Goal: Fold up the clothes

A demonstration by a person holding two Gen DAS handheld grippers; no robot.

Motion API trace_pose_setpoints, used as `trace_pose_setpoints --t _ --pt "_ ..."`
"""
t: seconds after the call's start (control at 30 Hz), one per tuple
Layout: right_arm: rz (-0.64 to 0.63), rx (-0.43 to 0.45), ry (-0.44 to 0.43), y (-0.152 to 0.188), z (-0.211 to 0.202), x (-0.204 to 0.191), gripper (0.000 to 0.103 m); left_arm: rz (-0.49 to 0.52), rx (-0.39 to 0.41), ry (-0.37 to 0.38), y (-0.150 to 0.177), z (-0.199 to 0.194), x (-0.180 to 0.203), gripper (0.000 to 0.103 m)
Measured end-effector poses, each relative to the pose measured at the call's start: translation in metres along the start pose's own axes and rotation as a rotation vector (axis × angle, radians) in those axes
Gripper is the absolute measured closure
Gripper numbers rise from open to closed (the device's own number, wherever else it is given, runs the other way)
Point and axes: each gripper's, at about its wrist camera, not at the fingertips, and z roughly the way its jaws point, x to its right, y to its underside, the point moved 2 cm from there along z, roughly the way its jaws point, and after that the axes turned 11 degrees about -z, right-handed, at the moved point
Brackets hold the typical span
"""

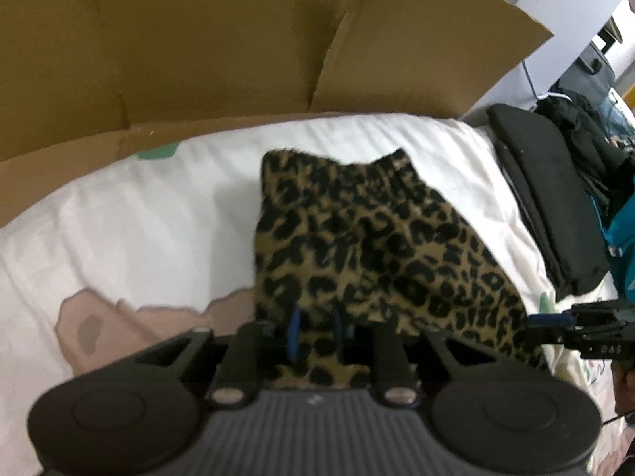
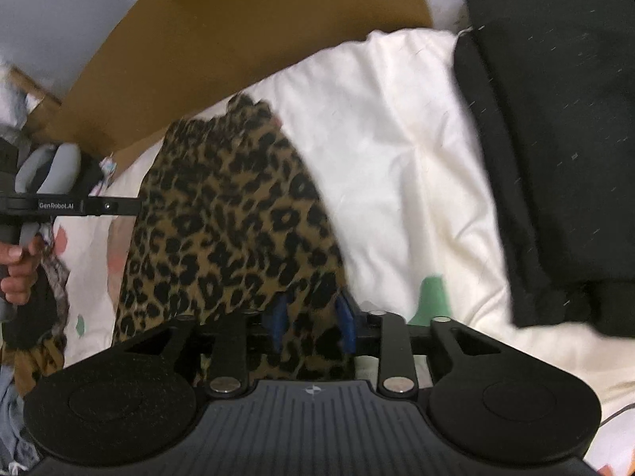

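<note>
the leopard garment [image 1: 369, 246] is soft, light; take its near hem; left tongs [image 1: 315, 337] and right tongs [image 2: 311, 327] stand slightly open around the cloth, not pinching.

A patterned garment [image 1: 369, 246] lay on the bed [image 1: 158, 230], its near edge between the left tongs [image 1: 315, 335] and the right tongs [image 2: 313, 325]. A cardboard sheet [image 1: 198, 47] stood behind; folded clothes [image 2: 555, 150] lay to the right.
</note>
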Motion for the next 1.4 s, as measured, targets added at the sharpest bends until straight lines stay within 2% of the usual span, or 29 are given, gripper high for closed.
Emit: trace_pose_setpoints --t 0.2,0.37,0.47,0.67,0.8,0.97,1.17,1.27,1.4 --pt "-0.017 -0.054 0.077 0.011 0.007 0.004 0.071 -0.008 -0.028 -0.060 0.010 0.018 -0.015 0.083" --pt "-0.021 -0.075 0.101 0.015 0.004 0.012 0.073 -0.037 -0.052 -0.178 0.013 0.035 -0.028 0.085" --pt "-0.029 -0.077 0.112 0.016 0.002 0.012 0.073 -0.049 -0.029 -0.136 0.008 0.022 -0.029 0.087" --pt "-0.034 -0.072 0.126 0.017 -0.003 0.007 0.072 -0.004 0.035 -0.067 -0.005 -0.005 -0.018 0.087" --pt "-0.033 -0.049 0.127 0.016 -0.011 0.004 0.072 0.011 0.060 -0.024 -0.013 -0.006 -0.010 0.087" --pt "-0.026 -0.011 0.126 0.010 -0.024 0.002 0.072 0.026 0.041 -0.022 -0.021 0.010 -0.003 0.088" --pt "-0.077 0.029 0.002 0.007 -0.024 -0.023 0.072 0.030 0.013 -0.033 -0.028 0.030 -0.005 0.088" --pt "-0.101 -0.003 0.006 0.011 -0.011 -0.028 0.072 0.000 -0.008 -0.044 -0.031 0.043 -0.007 0.087" --pt "-0.069 -0.037 0.046 0.020 0.000 -0.018 0.073 -0.019 -0.021 -0.068 -0.032 0.059 -0.008 0.084"
